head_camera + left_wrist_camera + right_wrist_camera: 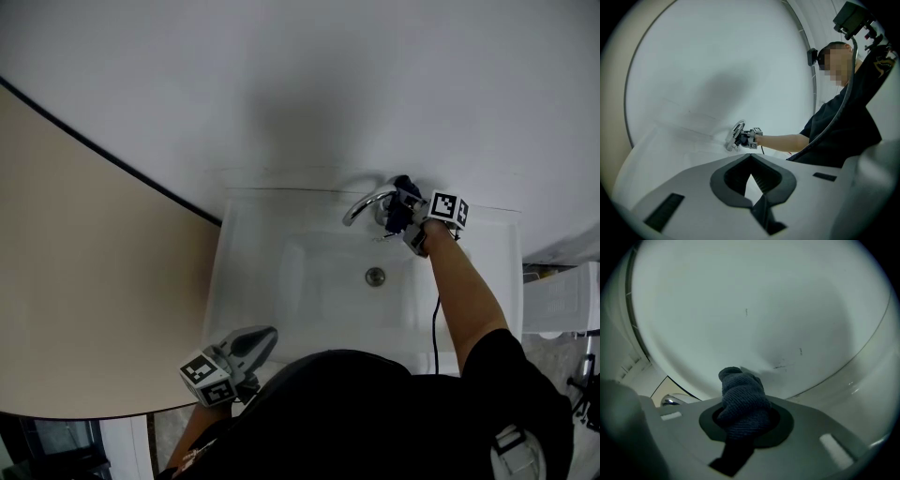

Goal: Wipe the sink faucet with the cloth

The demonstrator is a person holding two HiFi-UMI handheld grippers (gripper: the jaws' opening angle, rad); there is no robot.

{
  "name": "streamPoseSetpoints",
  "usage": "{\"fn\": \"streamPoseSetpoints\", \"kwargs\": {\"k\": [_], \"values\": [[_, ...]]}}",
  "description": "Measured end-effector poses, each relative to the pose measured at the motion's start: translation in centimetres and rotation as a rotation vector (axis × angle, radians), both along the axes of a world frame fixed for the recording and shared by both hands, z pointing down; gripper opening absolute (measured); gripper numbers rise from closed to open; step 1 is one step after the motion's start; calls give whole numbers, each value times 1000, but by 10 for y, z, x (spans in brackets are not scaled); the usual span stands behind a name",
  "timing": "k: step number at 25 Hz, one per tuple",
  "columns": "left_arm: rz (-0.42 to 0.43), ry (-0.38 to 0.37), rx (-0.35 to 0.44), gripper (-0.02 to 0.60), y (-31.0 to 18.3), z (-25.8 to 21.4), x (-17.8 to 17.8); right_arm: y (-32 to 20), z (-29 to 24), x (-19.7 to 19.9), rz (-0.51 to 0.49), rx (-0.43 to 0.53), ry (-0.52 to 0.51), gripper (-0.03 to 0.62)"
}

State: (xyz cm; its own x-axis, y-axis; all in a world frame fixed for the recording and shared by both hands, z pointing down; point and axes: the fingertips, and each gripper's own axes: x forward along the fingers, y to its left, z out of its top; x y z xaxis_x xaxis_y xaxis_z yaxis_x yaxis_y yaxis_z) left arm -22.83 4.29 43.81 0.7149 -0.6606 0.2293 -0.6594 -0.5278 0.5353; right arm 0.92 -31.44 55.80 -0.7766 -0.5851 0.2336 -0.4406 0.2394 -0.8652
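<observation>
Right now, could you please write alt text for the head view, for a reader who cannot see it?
Seen from above, the right gripper holds a dark cloth at the chrome faucet at the back of a white sink. The left gripper, shut and empty, is near the sink's front left corner.

black short-sleeved shirt; grey left claw, right claw, black-white marker cubes; black cable.

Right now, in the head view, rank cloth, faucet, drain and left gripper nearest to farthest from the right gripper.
1. Cloth, held by the right gripper.
2. Faucet, just left.
3. Drain, lower down.
4. Left gripper, bottom left.
</observation>
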Motion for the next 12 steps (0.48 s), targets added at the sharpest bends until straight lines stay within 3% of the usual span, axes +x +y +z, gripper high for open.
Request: {"fn": "streamPoseSetpoints", "kwargs": {"k": [3, 5, 8, 12], "values": [[-6, -5, -12, 0, 3, 2, -2, 5, -26, -4, -21, 7, -121, 44], [2, -35, -25, 0, 4, 10, -5, 10, -62, -8, -45, 82, -147, 44], [16, -35, -9, 0, -1, 10, -2, 20, -111, -28, -153, 282, 19, 46], [29, 4, -1, 0, -8, 4, 9, 44, -136, -64, -336, 547, 402, 46]]}}
